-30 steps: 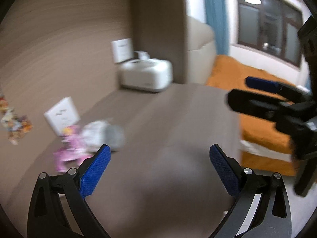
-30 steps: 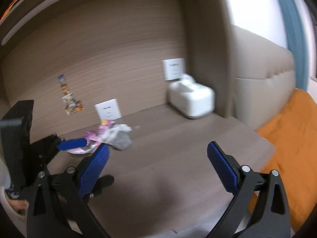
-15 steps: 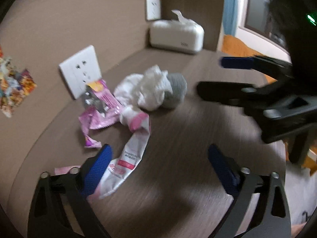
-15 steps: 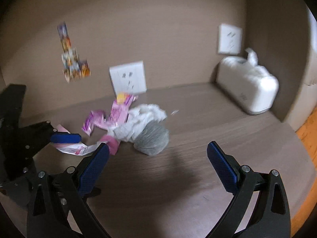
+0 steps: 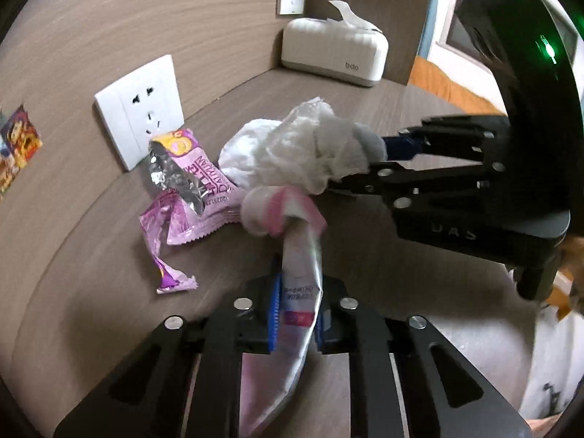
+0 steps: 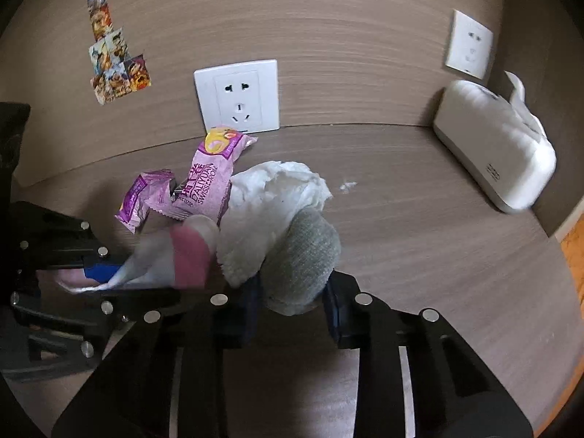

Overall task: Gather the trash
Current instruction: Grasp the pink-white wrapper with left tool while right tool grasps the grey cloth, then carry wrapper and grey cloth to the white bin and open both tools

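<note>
Left wrist view: left gripper point(image 5: 295, 310) pinching white-pink wrapper point(image 5: 299, 284) on shelf point(image 5: 365, 248). Right gripper point(image 6: 292, 314) closing on grey wad point(image 6: 303, 255). Grasp step. Next: lift both clear, leaving purple wrapper point(image 6: 208, 186) behind.

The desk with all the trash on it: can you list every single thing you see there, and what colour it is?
white-and-pink wrapper: 1, white and pink, front of the pile, in the left gripper
grey wad: 1, grey, right end of the pile
crumpled tissue: 1, white, middle of the pile
snack wrapper: 1, purple-pink, below the near outlet
tissue box: 1, white, far right corner
wall outlets: 2, white, on the back wall
stickers: a cluster, multicoloured, on the wall
desk: 1, brown wood
left gripper: black, blue pads, shut on the wrapper
right gripper: black, blue pads, closing around the grey wad
</note>
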The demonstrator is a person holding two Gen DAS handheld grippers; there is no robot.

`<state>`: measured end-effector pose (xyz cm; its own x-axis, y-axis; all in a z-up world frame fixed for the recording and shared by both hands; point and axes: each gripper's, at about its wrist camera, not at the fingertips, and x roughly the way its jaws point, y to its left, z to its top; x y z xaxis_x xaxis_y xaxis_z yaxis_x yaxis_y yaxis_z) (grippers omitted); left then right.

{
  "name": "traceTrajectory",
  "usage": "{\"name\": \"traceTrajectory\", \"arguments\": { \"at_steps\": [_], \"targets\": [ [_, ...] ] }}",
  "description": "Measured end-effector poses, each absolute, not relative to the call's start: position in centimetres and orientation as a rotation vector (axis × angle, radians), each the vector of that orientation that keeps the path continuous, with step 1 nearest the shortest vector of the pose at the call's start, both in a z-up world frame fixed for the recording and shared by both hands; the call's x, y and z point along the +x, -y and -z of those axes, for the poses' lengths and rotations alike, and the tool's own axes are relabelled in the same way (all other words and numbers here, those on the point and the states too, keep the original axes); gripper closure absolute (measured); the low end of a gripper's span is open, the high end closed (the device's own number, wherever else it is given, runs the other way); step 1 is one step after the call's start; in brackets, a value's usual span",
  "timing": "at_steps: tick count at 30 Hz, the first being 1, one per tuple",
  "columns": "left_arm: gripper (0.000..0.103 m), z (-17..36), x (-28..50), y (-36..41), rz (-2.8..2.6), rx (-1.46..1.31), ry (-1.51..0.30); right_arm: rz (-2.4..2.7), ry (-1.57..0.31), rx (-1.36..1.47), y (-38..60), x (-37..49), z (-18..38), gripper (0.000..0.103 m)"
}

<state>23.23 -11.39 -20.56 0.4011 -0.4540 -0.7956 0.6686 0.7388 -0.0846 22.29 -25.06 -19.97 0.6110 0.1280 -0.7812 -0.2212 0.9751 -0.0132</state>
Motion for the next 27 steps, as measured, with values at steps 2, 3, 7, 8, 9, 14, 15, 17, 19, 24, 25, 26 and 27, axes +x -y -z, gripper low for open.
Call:
{"name": "traceTrajectory", "arguments": {
  "at_steps": [2,3,7,8,9,14,15,17,19,24,25,26,27],
  "targets": [
    [0.090,20.0,22.7,11.1,0.719,0.246,-0.902,-0.195,-0.894,-0.088,25.7,21.5,19.3,0.072],
    [0.090,19.6,22.3,10.9,0.721,0.235,-0.897,-0.189,-0.888,-0.064,26.2,20.7,18.7,0.072],
    [0.090,17.6,20.9,11.0,0.739,0.194,-0.876,-0.171,-0.857,-0.014,27.6,18.5,16.5,0.072],
    [0.090,17.1,20.5,11.1,0.743,0.188,-0.872,-0.162,-0.845,-0.012,27.9,17.7,15.7,0.072],
    [0.090,16.5,20.1,11.2,0.744,0.185,-0.862,-0.156,-0.835,-0.009,28.1,17.1,15.0,0.072],
    [0.090,13.6,18.1,13.0,0.772,0.174,-0.803,-0.145,-0.773,0.013,29.4,14.2,11.7,0.072],
    [0.090,13.0,17.6,13.6,0.782,0.172,-0.791,-0.139,-0.762,0.008,29.5,13.8,11.3,0.072],
    [0.090,12.3,16.8,14.5,0.795,0.179,-0.773,-0.129,-0.737,0.011,30.3,12.6,10.1,0.072],
    [0.090,11.4,15.8,15.7,0.808,0.188,-0.746,-0.123,-0.716,0.017,31.0,11.4,9.2,0.072],
    [0.090,9.6,13.4,18.6,0.855,0.204,-0.713,-0.087,-0.674,0.019,33.5,7.8,7.0,0.072],
    [0.090,9.3,12.7,19.4,0.868,0.211,-0.705,-0.074,-0.667,0.022,34.2,7.0,6.6,0.072],
    [0.090,9.0,12.3,20.2,0.879,0.219,-0.698,-0.064,-0.663,0.027,34.8,6.3,6.3,0.072],
    [0.090,8.8,11.9,20.8,0.891,0.224,-0.695,-0.052,-0.658,0.030,35.4,5.6,6.1,0.072]
  ]
}}
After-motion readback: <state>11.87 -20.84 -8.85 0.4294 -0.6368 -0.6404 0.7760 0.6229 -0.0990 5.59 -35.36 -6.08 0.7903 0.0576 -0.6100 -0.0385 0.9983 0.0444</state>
